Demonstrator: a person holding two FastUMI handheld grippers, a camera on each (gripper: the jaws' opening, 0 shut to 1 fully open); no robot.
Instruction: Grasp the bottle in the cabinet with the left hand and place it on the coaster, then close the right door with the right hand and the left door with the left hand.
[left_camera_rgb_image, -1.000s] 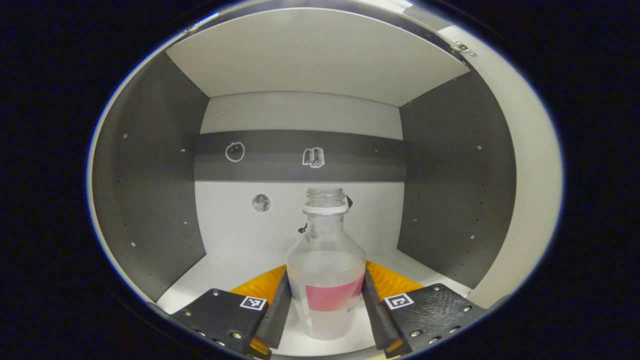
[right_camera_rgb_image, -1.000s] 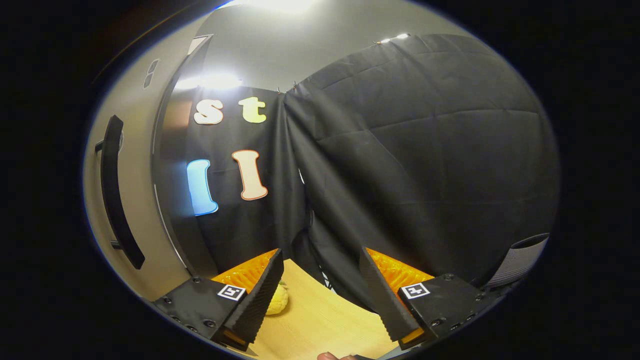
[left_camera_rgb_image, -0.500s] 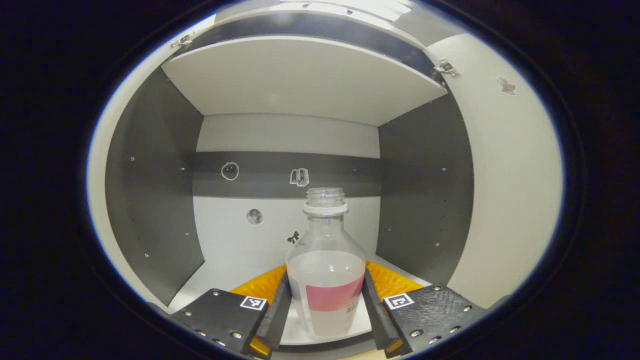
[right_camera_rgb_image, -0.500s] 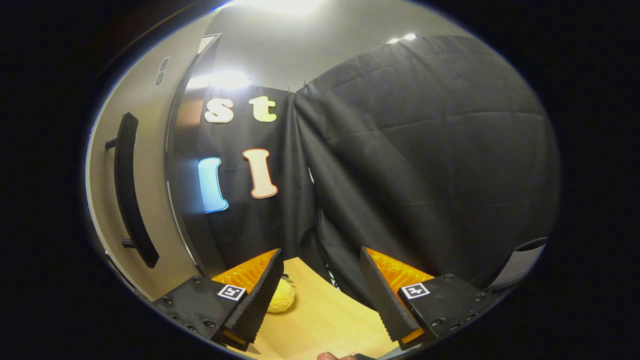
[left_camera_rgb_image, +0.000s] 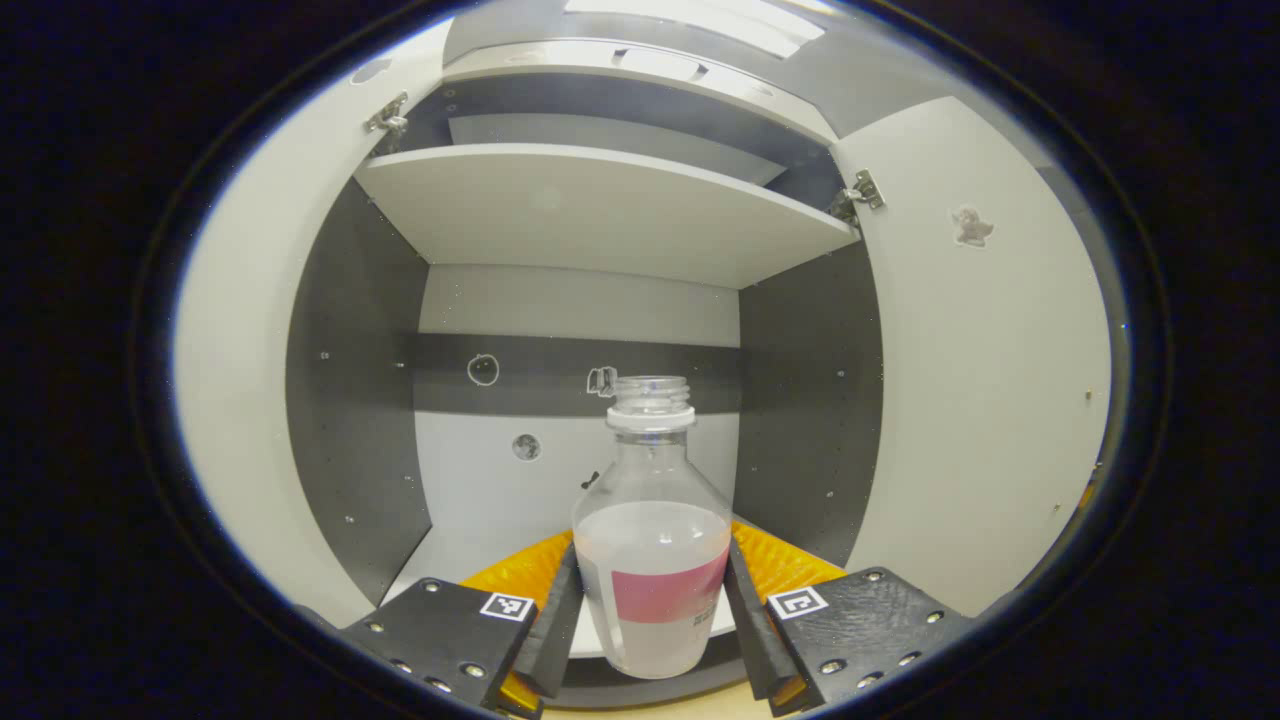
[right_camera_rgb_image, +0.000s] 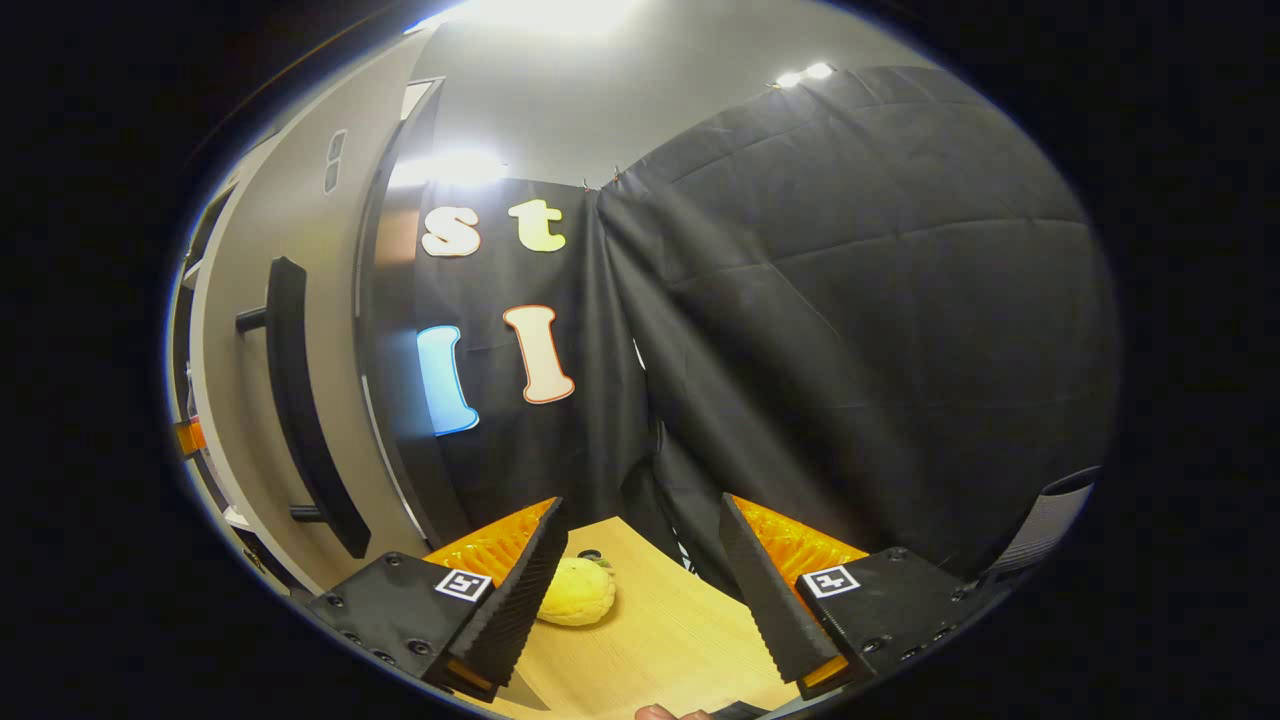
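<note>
Bottle (left_camera_rgb_image: 651, 560) clamped upright between left gripper (left_camera_rgb_image: 650, 625) jaws, low on the body for a steady carry, just clear of cabinet (left_camera_rgb_image: 590, 215) mouth. Coaster next, presumably. Right gripper (right_camera_rgb_image: 640, 590) jaws apart, empty, beside door handle (right_camera_rgb_image: 300, 400).

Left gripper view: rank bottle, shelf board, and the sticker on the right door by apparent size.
1. Shelf board, widest by far.
2. Bottle, though it sits close to the camera between the left gripper fingers, which inflates it.
3. Door sticker, tiny.

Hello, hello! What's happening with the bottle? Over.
Left gripper shut on bottle, at cabinet front. Right gripper open, empty. Nothing blocking.
</note>
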